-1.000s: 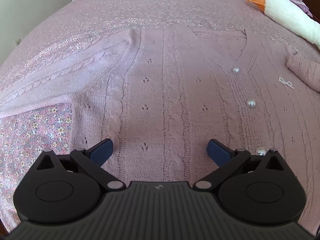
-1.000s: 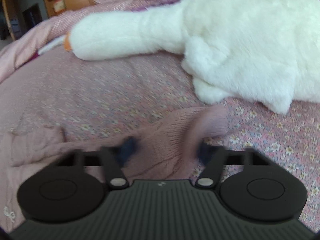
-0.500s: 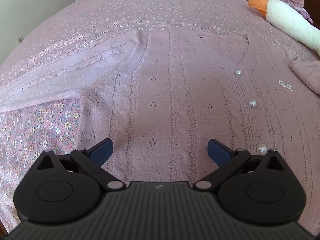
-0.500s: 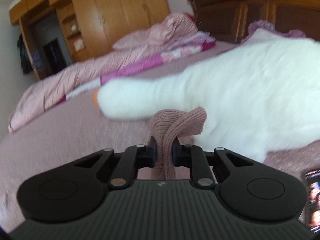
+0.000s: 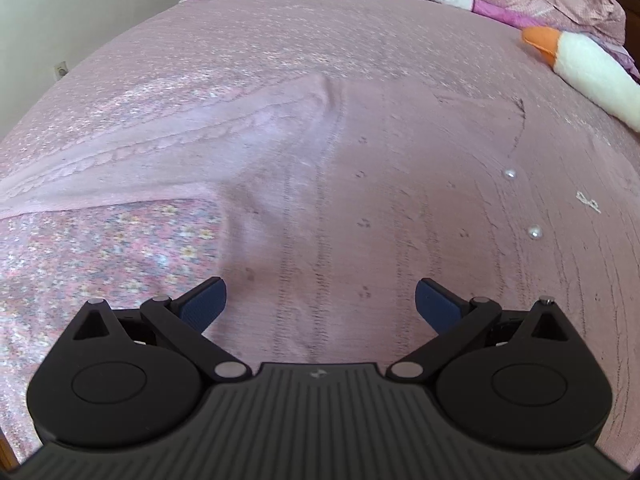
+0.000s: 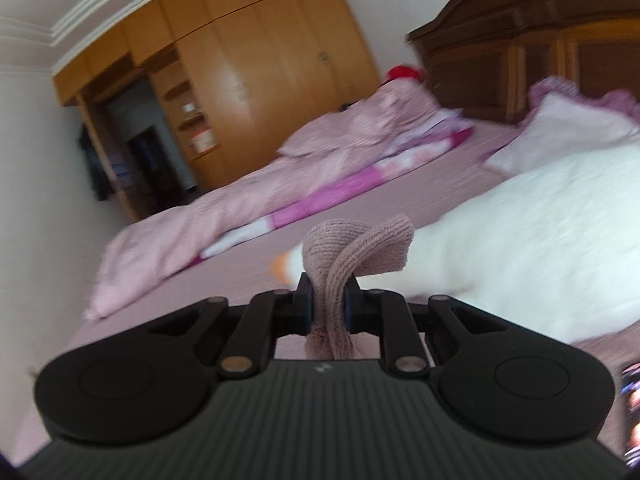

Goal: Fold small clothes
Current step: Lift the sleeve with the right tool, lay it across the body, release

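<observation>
Pink cable-knit cardigan (image 5: 360,200) with pearl buttons (image 5: 534,232) lies flat across the flowered bedspread (image 5: 100,248), filling the frame's centre, one sleeve stretching left. Left gripper (image 5: 320,300) hovers spread wide above it. Right gripper (image 6: 327,308) pinches the ribbed cuff (image 6: 360,248) at centre frame.

No legible txt, labels or nos. anywhere; only a tiny unreadable mark on each tool body.

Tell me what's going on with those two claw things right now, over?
Left gripper jaws open above pink cable-knit cardigan. Right gripper jaws shut on its ribbed pink sleeve cuff, lifted. White plush goose close behind the cuff.
</observation>
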Demonstrator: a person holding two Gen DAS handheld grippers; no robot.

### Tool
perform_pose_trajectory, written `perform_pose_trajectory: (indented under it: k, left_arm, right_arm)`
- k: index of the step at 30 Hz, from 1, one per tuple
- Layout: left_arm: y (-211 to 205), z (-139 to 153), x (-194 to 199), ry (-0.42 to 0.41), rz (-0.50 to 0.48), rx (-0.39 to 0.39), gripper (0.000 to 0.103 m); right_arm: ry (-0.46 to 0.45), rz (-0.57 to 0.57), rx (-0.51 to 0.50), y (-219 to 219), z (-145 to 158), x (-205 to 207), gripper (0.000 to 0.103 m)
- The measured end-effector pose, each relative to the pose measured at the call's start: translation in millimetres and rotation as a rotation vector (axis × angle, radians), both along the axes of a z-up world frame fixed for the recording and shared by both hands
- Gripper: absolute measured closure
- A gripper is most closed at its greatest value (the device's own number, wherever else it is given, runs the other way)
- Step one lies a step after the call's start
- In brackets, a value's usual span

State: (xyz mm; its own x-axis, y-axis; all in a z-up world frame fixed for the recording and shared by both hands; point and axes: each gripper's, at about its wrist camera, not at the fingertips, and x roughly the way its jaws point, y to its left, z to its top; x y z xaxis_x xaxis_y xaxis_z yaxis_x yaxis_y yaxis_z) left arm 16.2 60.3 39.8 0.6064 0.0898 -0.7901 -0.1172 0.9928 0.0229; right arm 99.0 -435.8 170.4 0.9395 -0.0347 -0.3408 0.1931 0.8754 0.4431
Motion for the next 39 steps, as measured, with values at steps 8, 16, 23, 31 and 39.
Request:
perform_pose_trajectory:
  k: [8, 16, 23, 31, 39]
  left_arm:
    - [39.2, 19.6, -7.4, -0.027, 0.045, 0.013, 0.000]
    - [75.2, 27.5, -19.0, -0.046, 0.129, 0.002, 0.000]
    - [99.5, 25.8, -32.1, -0.051, 0.184, -0.009, 0.000]
    - [116.2, 13.9, -40.6, -0.038, 0.209, -0.018, 0.000]
    - [127.2, 6.6, -44.3, -0.037, 0.217, -0.018, 0.000]
  right_arm:
    - [-0.038, 0.178, 0.067, 97.3, 12.1, 25.2, 0.085]
    - [-0.043, 0.314, 0.047, 201.0, 8.9, 49.1, 0.085]
    - [0.066, 0.423, 0.053, 281.8, -42.2, 61.0, 0.085]
    - [0.244, 0.496, 0.056, 349.8, -118.2, 68.0, 0.085]
    - [0.337, 0.507, 0.046, 377.2, -160.8, 71.8, 0.083]
